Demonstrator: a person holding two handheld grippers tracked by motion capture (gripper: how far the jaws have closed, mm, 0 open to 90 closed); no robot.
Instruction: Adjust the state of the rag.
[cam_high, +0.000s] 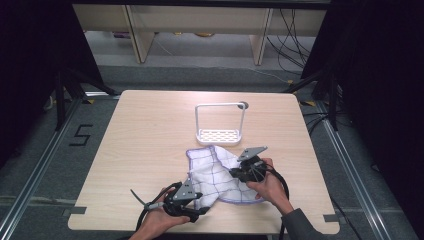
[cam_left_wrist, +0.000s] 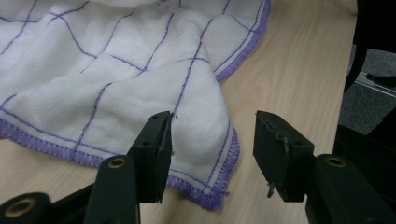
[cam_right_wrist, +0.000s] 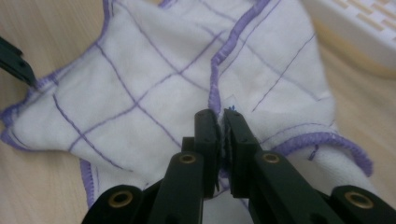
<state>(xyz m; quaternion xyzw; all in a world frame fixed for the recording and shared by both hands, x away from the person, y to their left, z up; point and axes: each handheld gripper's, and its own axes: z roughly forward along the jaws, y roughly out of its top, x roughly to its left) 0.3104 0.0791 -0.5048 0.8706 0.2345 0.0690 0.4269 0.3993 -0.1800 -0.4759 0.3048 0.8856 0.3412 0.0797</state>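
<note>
with your right gripper (cam_right_wrist: 220, 122) pinched tight on the white cloth (cam_high: 217, 172) lying at the table's (cam_high: 145, 145) 6 o'clock edge, ease your left gripper's (cam_left_wrist: 212, 140) open jaws squarely over the purple-hemmed corner at their 12 o'clock before closing.

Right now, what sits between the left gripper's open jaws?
A purple-hemmed corner of the white cloth lies between the jaws of the left gripper, loose on the table; the pads are not pressing it, as the left gripper view shows.
</note>
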